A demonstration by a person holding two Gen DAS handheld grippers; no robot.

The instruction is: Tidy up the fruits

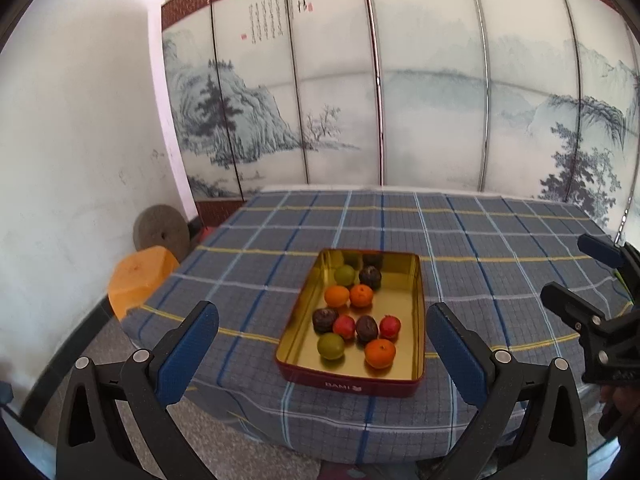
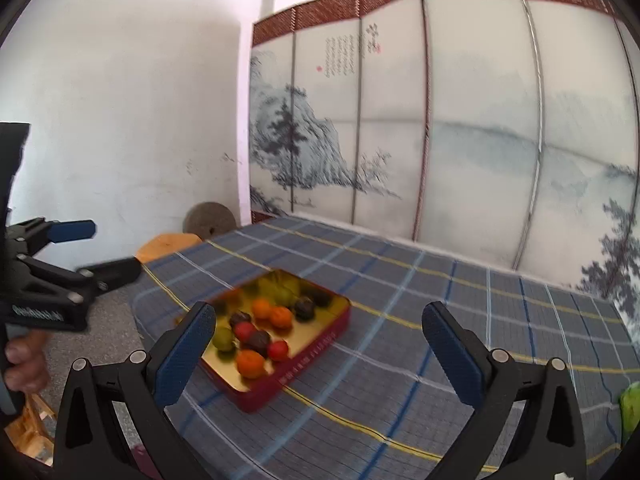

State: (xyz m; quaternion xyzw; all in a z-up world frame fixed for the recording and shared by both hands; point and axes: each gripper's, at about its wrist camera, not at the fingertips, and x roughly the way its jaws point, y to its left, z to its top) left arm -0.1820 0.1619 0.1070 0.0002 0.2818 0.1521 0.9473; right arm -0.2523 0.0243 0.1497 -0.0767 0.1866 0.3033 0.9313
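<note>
A red tin with a gold inside [image 1: 416,312] sits on the checked table near its front edge; it also shows in the right wrist view [image 2: 320,344]. It holds several small fruits: oranges [image 1: 380,353], green ones [image 1: 331,345], red ones [image 1: 390,327] and dark ones [image 1: 325,320]. My left gripper [image 1: 322,344] is open and empty, held short of the tin. My right gripper [image 2: 318,344] is open and empty, off to the tin's right; it shows at the right edge of the left wrist view [image 1: 576,276].
The table wears a grey-blue checked cloth [image 1: 500,248]. A painted folding screen [image 1: 400,100] stands behind it. An orange stool [image 1: 138,276] and a round stone disc [image 1: 160,230] sit at the left. A green object [image 2: 630,406] lies at the table's right edge.
</note>
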